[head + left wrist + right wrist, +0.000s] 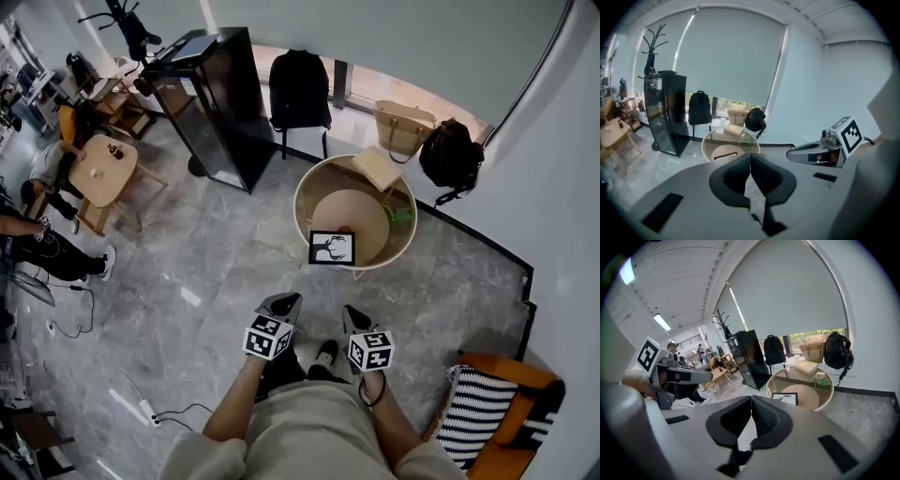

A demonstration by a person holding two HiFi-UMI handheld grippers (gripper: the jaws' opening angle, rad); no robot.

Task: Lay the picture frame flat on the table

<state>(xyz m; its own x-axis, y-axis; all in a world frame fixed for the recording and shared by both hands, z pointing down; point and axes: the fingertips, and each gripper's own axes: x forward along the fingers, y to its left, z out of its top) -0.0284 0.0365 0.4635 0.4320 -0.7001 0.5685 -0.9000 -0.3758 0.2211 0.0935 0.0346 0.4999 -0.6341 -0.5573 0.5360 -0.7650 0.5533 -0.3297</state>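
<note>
A black picture frame [332, 247] with a white print stands upright at the near edge of a round glass table [309, 187]. It also shows as the frame [784, 398] and, small, as the frame [725, 153]. My left gripper [292, 302] and right gripper [351, 313] are held low in front of the person, short of the table and apart from the frame. Both are shut with nothing between the jaws. In the left gripper view the left gripper [750, 156] has its pads together. The right gripper [751, 399] looks the same.
A book [379, 167] and a small green thing [401, 215] lie on the table's far side. A black cabinet [211, 103], a chair with a backpack [300, 89], two bags [427, 136] and a striped cushion [478, 412] stand around. People sit at a wooden table [98, 169].
</note>
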